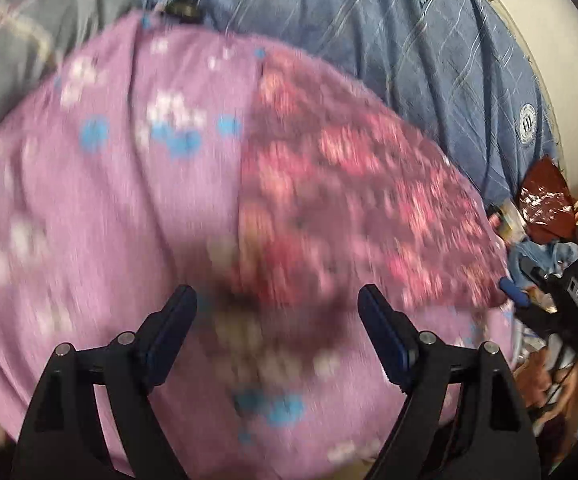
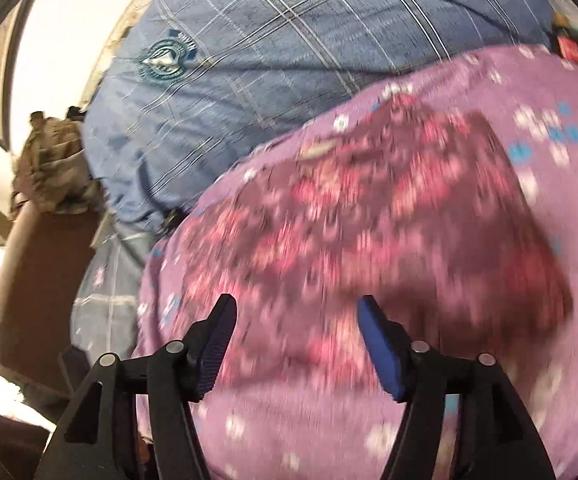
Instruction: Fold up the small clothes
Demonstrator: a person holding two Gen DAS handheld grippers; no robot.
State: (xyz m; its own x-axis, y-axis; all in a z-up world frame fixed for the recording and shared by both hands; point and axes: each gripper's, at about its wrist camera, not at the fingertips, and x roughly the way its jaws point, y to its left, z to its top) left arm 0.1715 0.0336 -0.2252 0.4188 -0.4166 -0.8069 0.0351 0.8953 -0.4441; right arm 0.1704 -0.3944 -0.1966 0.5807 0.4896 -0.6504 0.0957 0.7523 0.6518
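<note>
Both views are blurred, so the fine details are not sure. The small garment (image 1: 349, 200), a dark maroon cloth with pink and white flowers, lies on a lilac sheet with white and blue flowers (image 1: 129, 200), which covers a soft rounded surface (probably a bed). Behind it sits a blue checked quilt with round badges (image 1: 369, 40), and this quilt bounds the working place on the far side.

The left gripper (image 1: 277, 300) hangs above the near edge of the garment with its two fingers wide apart and nothing between them. In the left wrist view the garment reaches from between the fingers up and to the right, with one straight edge that runs up the middle of the picture. The right gripper (image 2: 295, 312) is also spread open and empty; in its view the small garment (image 2: 389, 220) fills the centre, just ahead of the fingertips. I cannot tell whether either claw touches the cloth.

My judgement is that both claws are open because they are about to take the near edge of the garment, one at each side, to lift it over for a fold. The cloth looks thin and limp, so a shallow pinch could catch the lilac sheet under it too.

At the far right of the left wrist view there is a dark device with cables (image 1: 569, 296).
</note>
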